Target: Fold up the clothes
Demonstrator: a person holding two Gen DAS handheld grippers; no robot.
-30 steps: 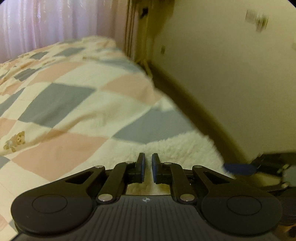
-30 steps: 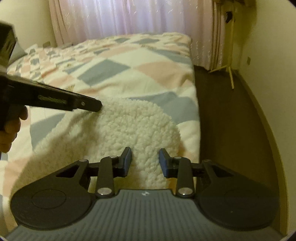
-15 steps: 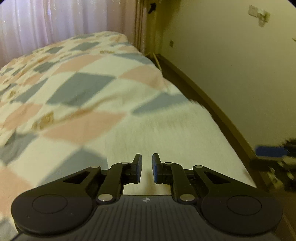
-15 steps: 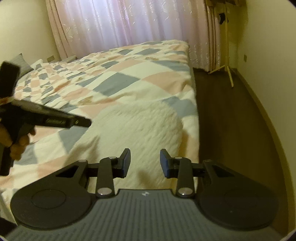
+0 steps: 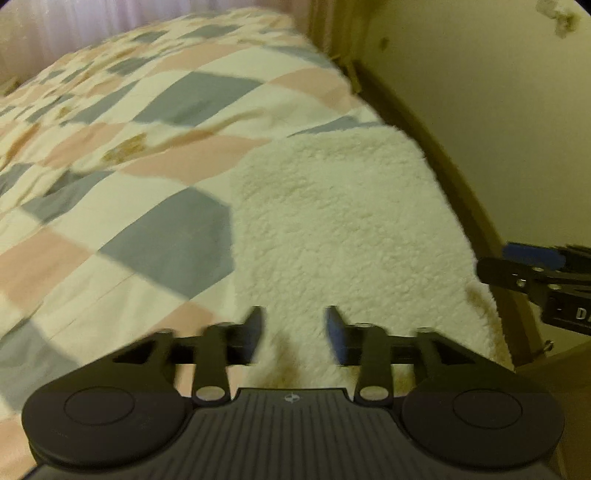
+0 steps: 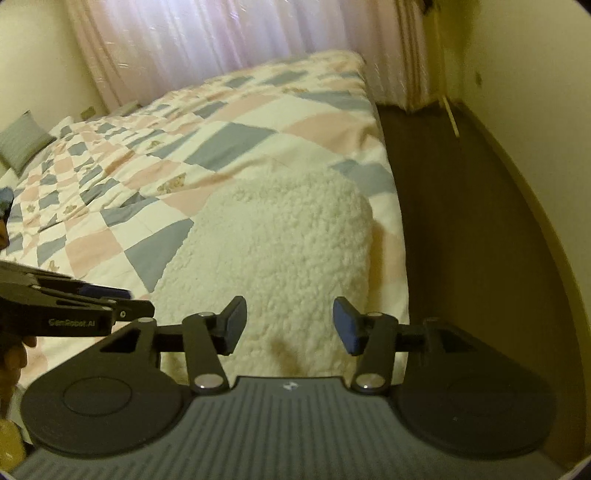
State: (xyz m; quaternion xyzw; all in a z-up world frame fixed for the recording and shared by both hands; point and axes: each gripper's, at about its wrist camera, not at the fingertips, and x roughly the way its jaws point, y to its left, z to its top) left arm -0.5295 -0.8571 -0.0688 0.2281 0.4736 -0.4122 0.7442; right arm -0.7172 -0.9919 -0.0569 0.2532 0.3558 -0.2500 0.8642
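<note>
One gripper [image 6: 122, 308] marked "GenRobot.AI", fleece [image 6: 280, 251]

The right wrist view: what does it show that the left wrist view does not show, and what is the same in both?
Only the right wrist view shows the grey pillow, the dark floor and a hand on the left gripper. Only the left wrist view shows the wall fixture. Both show the fleece garment lying on the patchwork quilt, with both grippers open above it.

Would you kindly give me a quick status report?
Left gripper and right gripper just opened, nothing between jaws. Fleece garment lies folded on the quilt. Nothing in the way.
</note>
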